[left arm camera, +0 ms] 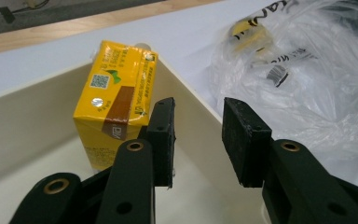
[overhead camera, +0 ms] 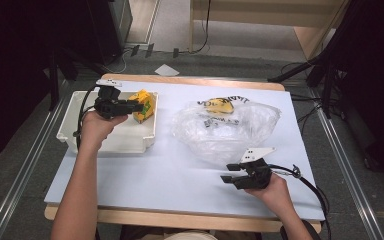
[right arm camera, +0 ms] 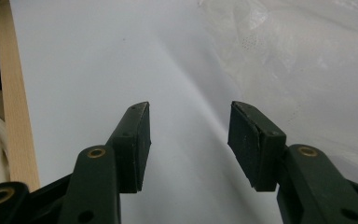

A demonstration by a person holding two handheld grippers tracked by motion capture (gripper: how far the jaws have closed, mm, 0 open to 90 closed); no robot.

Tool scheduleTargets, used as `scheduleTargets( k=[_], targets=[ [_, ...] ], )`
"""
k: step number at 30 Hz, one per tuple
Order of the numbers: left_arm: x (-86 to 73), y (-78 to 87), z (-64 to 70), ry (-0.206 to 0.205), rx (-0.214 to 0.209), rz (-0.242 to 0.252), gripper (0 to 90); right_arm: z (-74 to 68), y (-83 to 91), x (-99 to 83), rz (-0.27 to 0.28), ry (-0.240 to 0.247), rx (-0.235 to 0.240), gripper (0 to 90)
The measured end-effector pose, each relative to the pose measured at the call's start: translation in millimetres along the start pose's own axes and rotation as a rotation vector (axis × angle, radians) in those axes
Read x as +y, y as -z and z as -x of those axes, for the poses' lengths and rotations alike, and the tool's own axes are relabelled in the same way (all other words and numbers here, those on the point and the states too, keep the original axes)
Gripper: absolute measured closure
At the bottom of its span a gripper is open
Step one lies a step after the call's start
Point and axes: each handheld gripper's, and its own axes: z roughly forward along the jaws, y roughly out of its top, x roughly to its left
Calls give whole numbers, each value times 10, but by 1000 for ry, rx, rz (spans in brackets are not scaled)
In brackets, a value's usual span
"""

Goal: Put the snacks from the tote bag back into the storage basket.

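Note:
A yellow drink carton (overhead camera: 144, 104) (left arm camera: 115, 101) stands in the far right corner of a cream tray (overhead camera: 130, 141) (left arm camera: 28, 116). My left gripper (overhead camera: 139, 106) (left arm camera: 197, 140) hovers over the tray just beside the carton, open, nothing between its jaws. A clear plastic bag (overhead camera: 225, 127) (left arm camera: 303, 79) (right arm camera: 307, 56) lies crumpled mid-table, and a yellow item (overhead camera: 219, 105) (left arm camera: 251, 32) shows inside it at the far side. My right gripper (overhead camera: 227, 173) (right arm camera: 189, 140) is open and empty, low over the white table near the bag's front edge.
The white tabletop (overhead camera: 155, 170) has a wooden edge (overhead camera: 180, 220) at the front. A cable (overhead camera: 310, 187) trails from the right gripper. Dark stands (overhead camera: 325, 65) and grey floor surround the table.

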Motion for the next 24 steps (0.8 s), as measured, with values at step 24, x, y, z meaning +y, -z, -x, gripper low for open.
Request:
scheduleTargets(
  k=[24],
  targets=[
    [-215,-342,-103,-12,25,-21,900,-9,-6,-5,-7,6,4,521]
  ],
)
